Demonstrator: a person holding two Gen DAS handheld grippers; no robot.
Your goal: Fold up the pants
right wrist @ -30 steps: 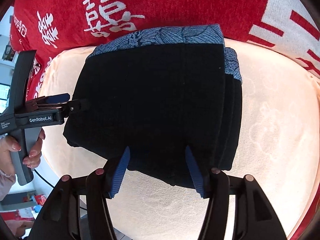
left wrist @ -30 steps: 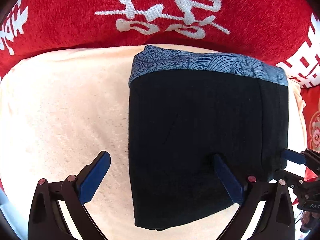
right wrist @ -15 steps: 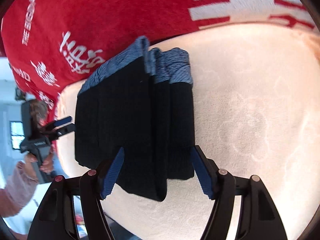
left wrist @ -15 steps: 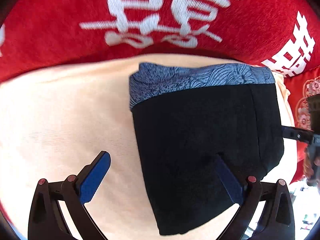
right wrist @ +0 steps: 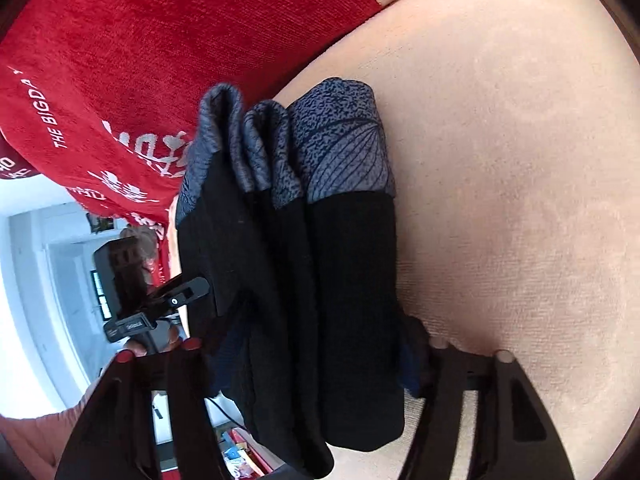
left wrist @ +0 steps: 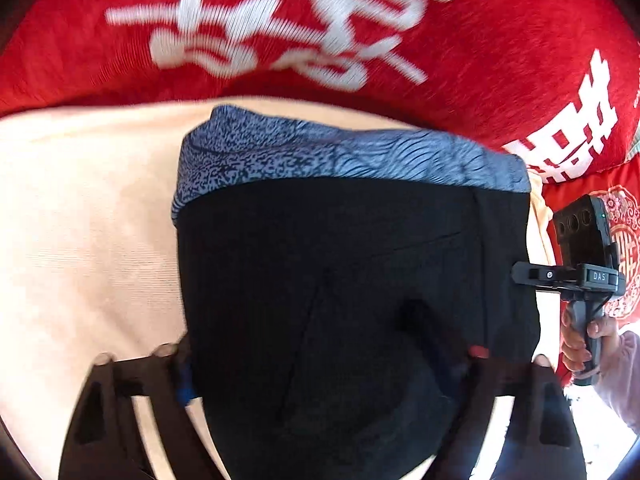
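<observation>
Cream cushion (left wrist: 80, 240) under soft, floppy folded pants (left wrist: 340, 280); left gripper (left wrist: 320, 376) just closed, pinching them; right gripper (right wrist: 308, 364) clamps the stacked layers' edge.

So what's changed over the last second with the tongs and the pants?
Both tongs have just been closing on the folded pants. The left tongs, wide open before with one finger off the fabric, now squeeze the near end. The right tongs rolled and now clamp the stacked layers edge-on. The pants remain folded, waistband toward the red blanket.
</observation>
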